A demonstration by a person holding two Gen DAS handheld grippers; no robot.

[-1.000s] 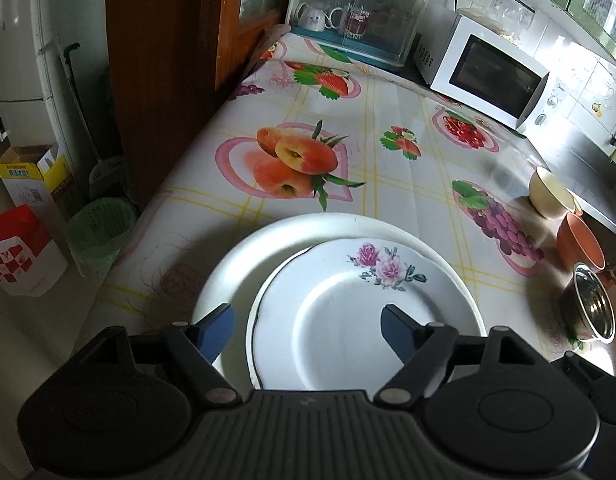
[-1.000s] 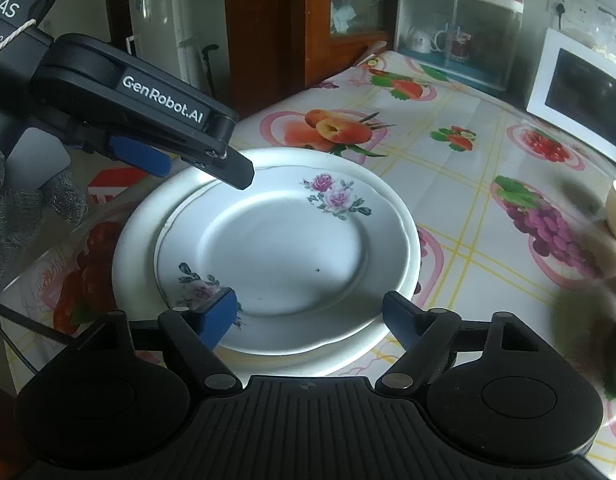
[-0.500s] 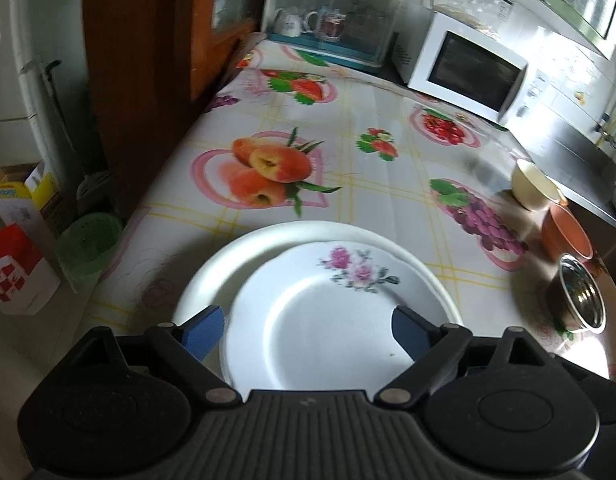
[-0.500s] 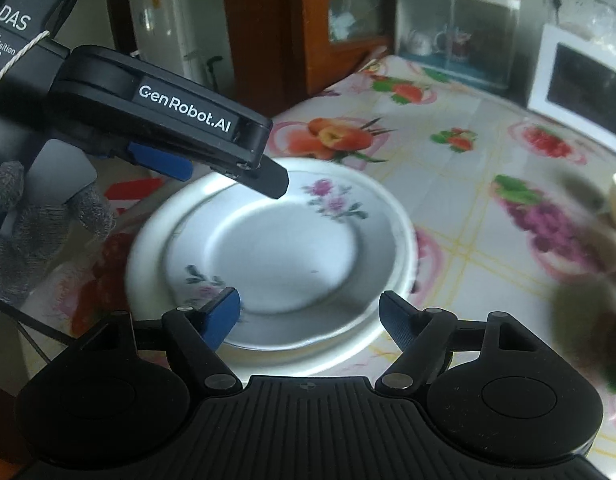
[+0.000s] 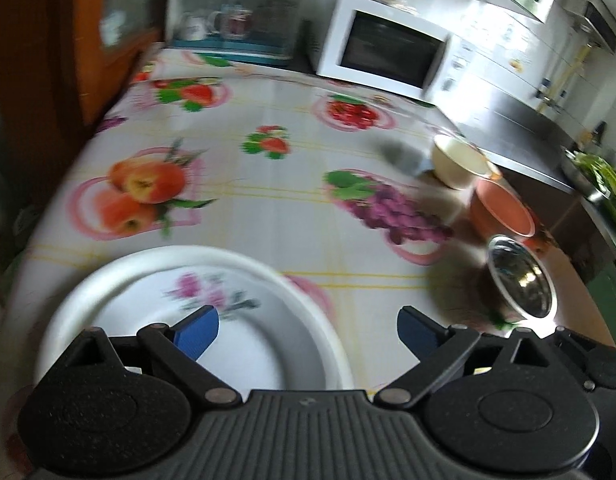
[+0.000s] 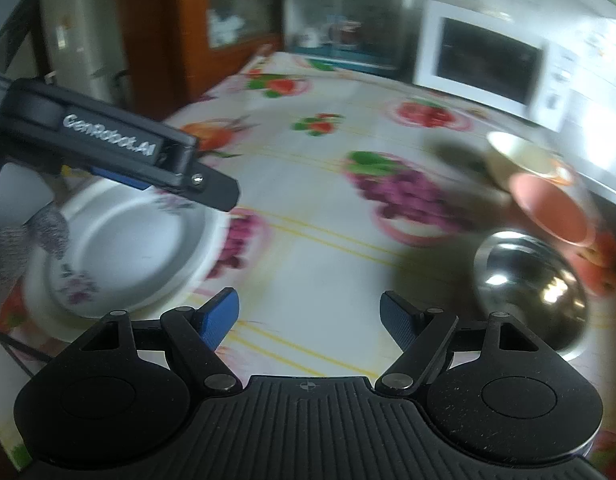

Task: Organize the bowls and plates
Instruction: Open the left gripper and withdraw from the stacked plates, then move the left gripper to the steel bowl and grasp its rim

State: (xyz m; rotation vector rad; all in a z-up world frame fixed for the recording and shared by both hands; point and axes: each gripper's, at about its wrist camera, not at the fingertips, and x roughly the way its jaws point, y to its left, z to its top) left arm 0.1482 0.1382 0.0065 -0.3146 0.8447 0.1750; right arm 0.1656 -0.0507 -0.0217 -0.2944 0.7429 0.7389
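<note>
On the counter (image 5: 292,216), the flowered plate (image 5: 228,320) sits stacked in a larger white plate (image 5: 120,280) under the left tool (image 5: 308,330), whose jaws are opening wide and hold nothing. The right tool (image 6: 309,318) is partly spread and empty over bare cloth. Farther right stand a steel bowl (image 6: 531,284), an orange bowl (image 6: 555,212) and a cream bowl (image 6: 519,156).

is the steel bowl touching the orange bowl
Cannot tell. In the left wrist view the steel bowl sits just below the orange bowl, their rims meeting in blur; the right wrist view is as smeared, so neither contact nor a gap shows plainly.
</note>
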